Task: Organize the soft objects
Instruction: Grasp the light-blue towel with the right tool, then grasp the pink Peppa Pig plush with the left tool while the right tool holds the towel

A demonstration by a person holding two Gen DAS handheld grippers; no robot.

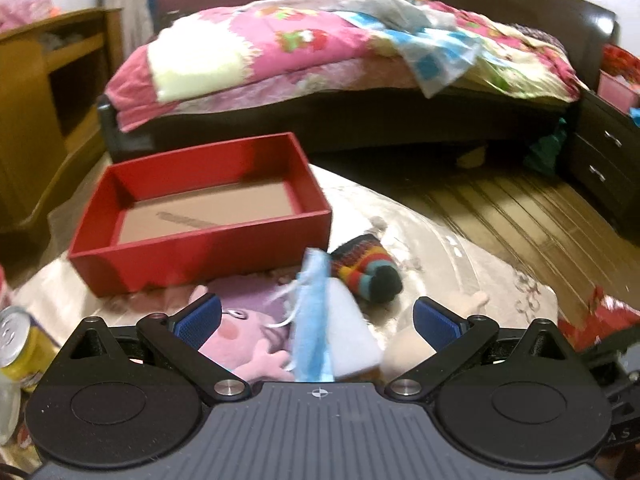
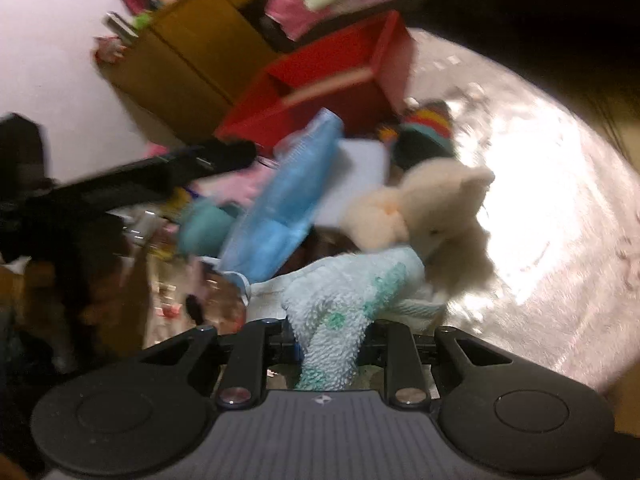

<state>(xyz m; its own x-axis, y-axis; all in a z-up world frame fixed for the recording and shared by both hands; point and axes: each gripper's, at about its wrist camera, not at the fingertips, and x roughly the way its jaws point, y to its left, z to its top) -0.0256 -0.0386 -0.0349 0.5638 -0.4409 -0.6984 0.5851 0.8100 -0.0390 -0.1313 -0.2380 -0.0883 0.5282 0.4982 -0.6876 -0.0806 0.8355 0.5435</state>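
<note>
1. Right now the right hand-held gripper (image 2: pixel 329 344) is pinched tight on a pale mint terry towel (image 2: pixel 344 292), whose looped pile bunches between the fingers while the rest drapes forward in a loose fold.
2. Meanwhile the left hand-held gripper (image 1: pixel 318 320) hangs with its jaws wide and holds nothing; its blue ribbed pads (image 1: pixel 199 320) straddle the pile of soft things on the worktop (image 1: pixel 460 248).
3. Between those pads lie a pleated light-blue face mask (image 1: pixel 314 320) with thin white ties, standing on edge against a smooth white foam block (image 1: pixel 352 336).
4. Beside them sit a flat pink plush pig (image 1: pixel 244 332), a fuzzy cream plush toy (image 2: pixel 432 208) and a striped knitted sock (image 1: pixel 366 268) with a dark toe.
5. Beyond the pile the red box (image 1: pixel 200 200) stands open, rigid and rectangular, with a bare cardboard-brown floor.
6. To my eye the towel is gripped near one edge only, so it could slip out, or its trailing fold could drag the cream toy and the mask off the glossy cloth.
7. A yellow drinks can (image 1: pixel 20 348) stands at the left edge, and a careless sweep of the left hand-held gripper might knock it over.
</note>
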